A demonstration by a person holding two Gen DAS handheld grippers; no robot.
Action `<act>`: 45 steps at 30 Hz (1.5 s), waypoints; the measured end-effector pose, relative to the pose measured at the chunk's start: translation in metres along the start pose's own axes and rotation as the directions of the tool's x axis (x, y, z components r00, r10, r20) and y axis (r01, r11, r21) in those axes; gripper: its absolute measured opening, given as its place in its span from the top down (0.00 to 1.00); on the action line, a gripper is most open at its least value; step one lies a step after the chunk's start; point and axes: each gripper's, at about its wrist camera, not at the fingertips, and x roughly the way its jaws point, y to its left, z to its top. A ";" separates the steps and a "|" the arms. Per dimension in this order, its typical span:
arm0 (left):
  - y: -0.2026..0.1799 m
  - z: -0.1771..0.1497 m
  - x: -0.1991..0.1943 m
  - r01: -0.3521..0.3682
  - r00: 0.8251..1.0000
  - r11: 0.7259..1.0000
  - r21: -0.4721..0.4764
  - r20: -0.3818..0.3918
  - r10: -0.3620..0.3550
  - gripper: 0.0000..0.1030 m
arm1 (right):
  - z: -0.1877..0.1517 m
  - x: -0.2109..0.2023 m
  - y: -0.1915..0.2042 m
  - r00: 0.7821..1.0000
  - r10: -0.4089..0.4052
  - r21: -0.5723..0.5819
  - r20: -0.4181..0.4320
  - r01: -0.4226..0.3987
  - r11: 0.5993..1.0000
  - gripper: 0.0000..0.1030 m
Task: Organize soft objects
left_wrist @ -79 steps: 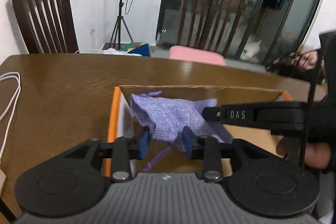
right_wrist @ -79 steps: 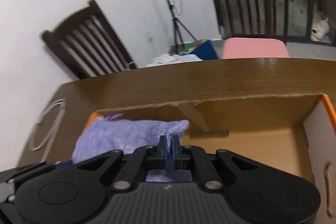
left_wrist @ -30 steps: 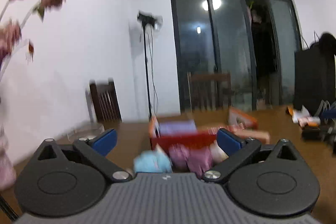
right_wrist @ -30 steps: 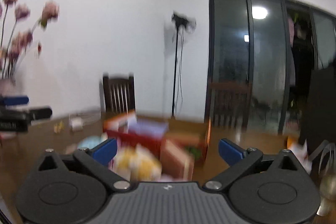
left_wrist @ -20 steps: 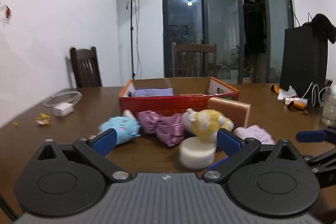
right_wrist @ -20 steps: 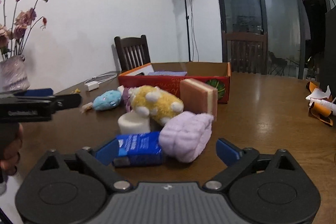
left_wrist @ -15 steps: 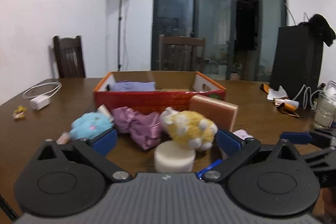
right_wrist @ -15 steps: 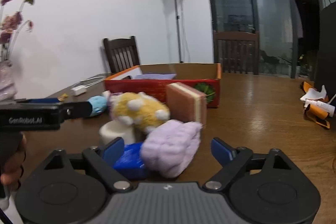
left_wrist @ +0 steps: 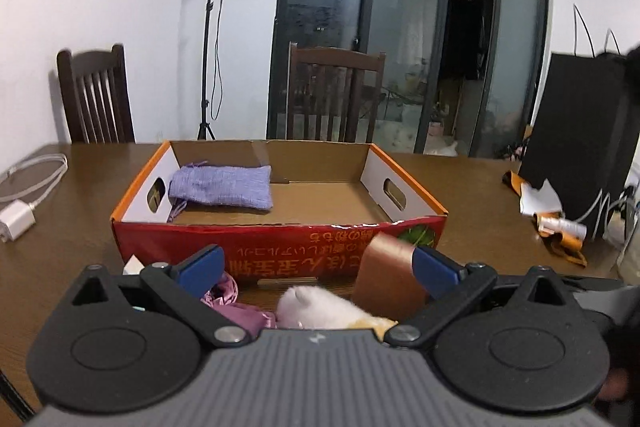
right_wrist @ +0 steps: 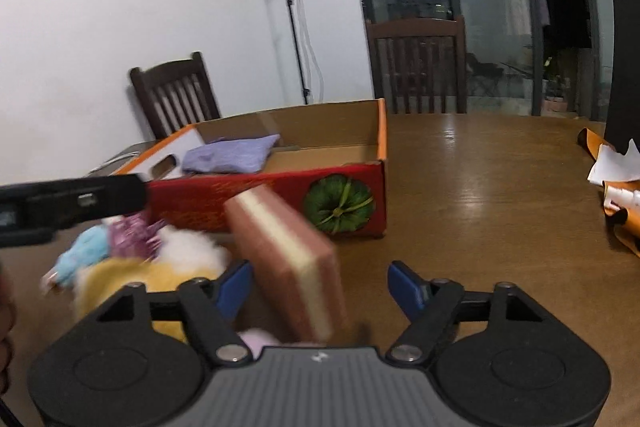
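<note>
Right wrist view: the right gripper [right_wrist: 318, 285], jaws gaping wide and holding nothing, is lining up on the tilted pink sponge block [right_wrist: 292, 263] between them, which wants a centred, gentle squeeze before lifting toward the box [right_wrist: 276, 183] beyond.

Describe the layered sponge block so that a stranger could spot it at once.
Find the red cardboard box on the wooden table. Leaning in front of its pumpkin picture stands the sponge block, between the open right gripper fingers. Unlike the fluffy toys beside it, it is flat-sided: pink-brown faces, cream middle layer.
</note>
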 end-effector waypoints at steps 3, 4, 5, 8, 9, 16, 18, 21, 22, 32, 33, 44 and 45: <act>0.015 -0.004 -0.005 0.035 0.999 0.998 -0.048 -0.029 -0.037 0.00 | 0.007 0.008 -0.001 1.000 0.020 -0.004 -0.020 -0.020 1.000 0.65; 0.021 -0.006 -0.008 0.041 0.998 0.997 -0.058 -0.036 -0.043 0.00 | 0.009 0.005 0.003 1.000 0.014 -0.034 -0.014 -0.015 0.999 0.65; 0.026 -0.008 -0.012 0.034 0.999 0.997 -0.065 -0.040 -0.037 0.00 | 0.013 -0.001 0.007 1.000 0.006 -0.060 0.009 -0.006 0.998 0.65; 0.043 -0.012 -0.034 0.003 1.000 0.996 -0.090 -0.031 -0.006 0.00 | 0.027 -0.037 0.021 0.993 -0.012 -0.103 0.117 0.025 0.994 0.66; 0.050 -0.013 -0.045 0.005 1.000 0.994 -0.108 -0.018 -0.007 0.00 | 0.031 -0.054 0.025 0.989 0.000 -0.119 0.150 0.018 0.993 0.65; 0.097 -0.049 -0.127 0.077 0.997 0.975 -0.207 0.000 -0.079 0.00 | -0.009 -0.131 0.067 0.931 0.364 -0.088 0.013 -0.362 0.928 0.65; 0.111 -0.066 -0.142 0.095 0.994 0.958 -0.272 -0.025 -0.105 0.00 | -0.032 -0.126 0.080 0.921 0.383 -0.067 -0.074 -0.387 0.919 0.65; 0.125 -0.091 -0.157 0.107 0.989 0.937 -0.332 -0.059 -0.134 0.00 | -0.062 -0.112 0.097 0.882 0.432 0.028 -0.191 -0.435 0.900 0.65; 0.127 -0.097 -0.162 0.114 0.988 0.934 -0.339 -0.060 -0.143 0.01 | -0.069 -0.108 0.102 0.865 0.453 0.046 -0.217 -0.454 0.890 0.64; 0.120 -0.112 -0.163 0.165 0.980 0.944 -0.286 -0.058 -0.188 0.10 | -0.074 -0.116 0.118 0.940 0.293 0.002 -0.174 -0.297 0.955 0.42; 0.119 -0.112 -0.159 0.170 0.978 0.944 -0.282 -0.066 -0.196 0.10 | -0.072 -0.117 0.115 0.941 0.290 0.005 -0.177 -0.293 0.956 0.43; 0.136 -0.115 -0.110 0.207 0.943 0.917 -0.341 -0.181 -0.280 0.52 | -0.087 -0.095 0.120 0.923 0.303 0.085 -0.238 -0.291 0.953 0.57; 0.137 -0.115 -0.107 0.226 0.934 0.910 -0.347 -0.189 -0.304 0.61 | -0.088 -0.089 0.120 0.916 0.313 0.099 -0.249 -0.298 0.950 0.60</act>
